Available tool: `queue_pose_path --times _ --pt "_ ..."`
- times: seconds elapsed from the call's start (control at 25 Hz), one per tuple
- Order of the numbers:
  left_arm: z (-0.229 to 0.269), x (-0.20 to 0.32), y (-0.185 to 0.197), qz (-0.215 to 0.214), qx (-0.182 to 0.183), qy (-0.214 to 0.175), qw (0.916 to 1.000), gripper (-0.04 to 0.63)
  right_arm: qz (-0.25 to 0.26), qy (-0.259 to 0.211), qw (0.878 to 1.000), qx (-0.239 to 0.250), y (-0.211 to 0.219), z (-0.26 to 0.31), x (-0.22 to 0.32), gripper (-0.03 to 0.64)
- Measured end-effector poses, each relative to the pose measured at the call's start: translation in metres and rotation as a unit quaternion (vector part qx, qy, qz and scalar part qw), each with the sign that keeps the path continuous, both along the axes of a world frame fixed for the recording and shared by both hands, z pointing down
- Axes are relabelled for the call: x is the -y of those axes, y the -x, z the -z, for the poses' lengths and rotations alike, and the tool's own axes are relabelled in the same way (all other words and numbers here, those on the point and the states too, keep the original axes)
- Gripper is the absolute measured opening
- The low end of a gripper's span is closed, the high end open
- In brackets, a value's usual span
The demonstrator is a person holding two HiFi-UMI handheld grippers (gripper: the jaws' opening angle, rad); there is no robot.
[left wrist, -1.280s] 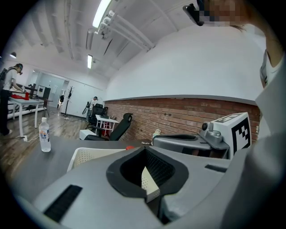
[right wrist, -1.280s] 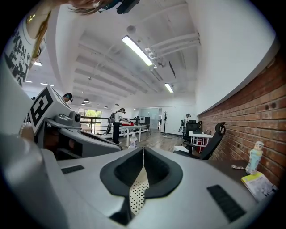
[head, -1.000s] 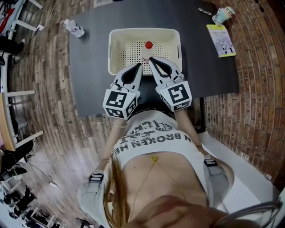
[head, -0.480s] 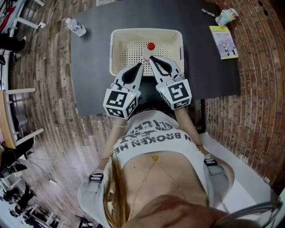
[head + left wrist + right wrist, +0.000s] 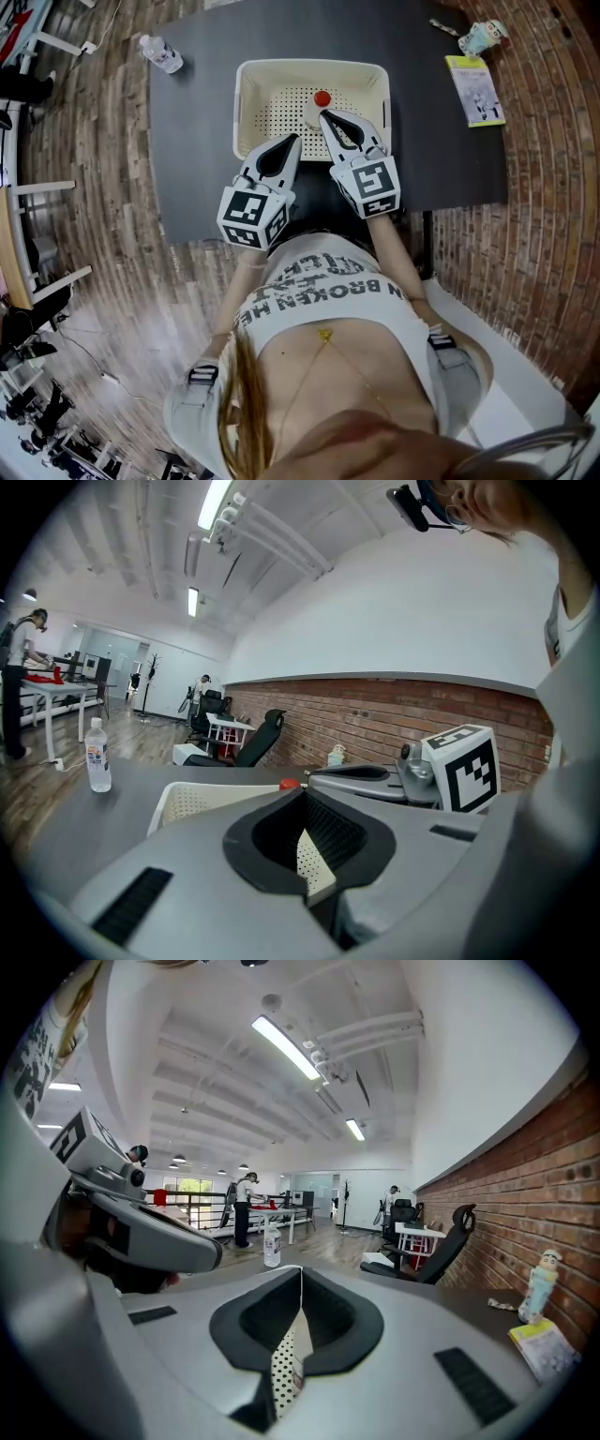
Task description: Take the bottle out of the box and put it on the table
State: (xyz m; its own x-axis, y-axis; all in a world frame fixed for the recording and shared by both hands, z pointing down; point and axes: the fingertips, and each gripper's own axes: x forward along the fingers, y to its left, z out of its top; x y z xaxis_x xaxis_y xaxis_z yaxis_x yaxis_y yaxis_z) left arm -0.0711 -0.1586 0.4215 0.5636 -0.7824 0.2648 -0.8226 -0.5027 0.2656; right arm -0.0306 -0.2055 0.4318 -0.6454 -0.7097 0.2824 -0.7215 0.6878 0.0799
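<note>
Far left, a spare bottle stands on the table. Your left gripper has its jaws together and empty at the box rim, probably to steady it. The bottle stands upright inside. Your right gripper is closed too, just short of it, so open up first. Dark matte top, wood floor, brick wall.

The box sits on the table, with a bottle inside it; a second bottle stands far left of the box, a booklet right
</note>
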Motion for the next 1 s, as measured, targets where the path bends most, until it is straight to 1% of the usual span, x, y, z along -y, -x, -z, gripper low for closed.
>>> queue_pose_path --times 0.28,0.4,0.52,0.56,0.6,0.64,0.68,0.72,0.84,1.0 --pt "-0.006 0.004 0.005 0.005 -0.005 0.010 0.9999 0.003 -0.009 0.023 1.000 -0.010 -0.003 -0.021 0.016 0.009" --pt "-0.009 0.005 0.006 0.005 0.001 0.013 0.9999 0.003 -0.012 0.026 1.000 0.003 -0.003 -0.022 0.019 0.011" --pt "-0.010 0.007 0.006 0.004 0.001 0.016 0.9999 0.003 -0.022 0.017 0.999 0.025 -0.006 -0.017 0.025 0.011" --pt "-0.011 0.008 0.006 0.004 0.001 0.017 0.9998 0.003 -0.026 0.014 0.999 0.030 -0.008 -0.016 0.027 0.019" --pt "-0.012 0.008 0.007 0.004 0.001 0.018 0.9998 0.003 -0.030 0.014 0.999 0.034 -0.009 -0.015 0.029 0.055" --pt "-0.013 0.008 0.007 0.004 0.001 0.019 0.9998 0.003 -0.031 0.017 0.999 0.035 -0.008 -0.016 0.032 0.122" --pt "-0.013 0.009 0.007 0.004 0.001 0.020 0.9998 0.003 -0.029 0.023 0.999 0.033 -0.007 -0.019 0.035 0.162" --pt "-0.014 0.009 0.007 0.004 0.001 0.021 0.9998 0.003 -0.024 0.029 0.999 0.029 -0.004 -0.023 0.037 0.178" --pt "-0.017 0.009 0.007 0.003 0.001 0.026 0.9997 0.003 -0.012 0.048 0.999 0.018 0.003 -0.035 0.044 0.192" --pt "-0.021 0.009 0.007 0.003 0.000 0.031 0.9995 0.003 -0.017 0.058 0.998 0.005 0.008 -0.046 0.051 0.192"
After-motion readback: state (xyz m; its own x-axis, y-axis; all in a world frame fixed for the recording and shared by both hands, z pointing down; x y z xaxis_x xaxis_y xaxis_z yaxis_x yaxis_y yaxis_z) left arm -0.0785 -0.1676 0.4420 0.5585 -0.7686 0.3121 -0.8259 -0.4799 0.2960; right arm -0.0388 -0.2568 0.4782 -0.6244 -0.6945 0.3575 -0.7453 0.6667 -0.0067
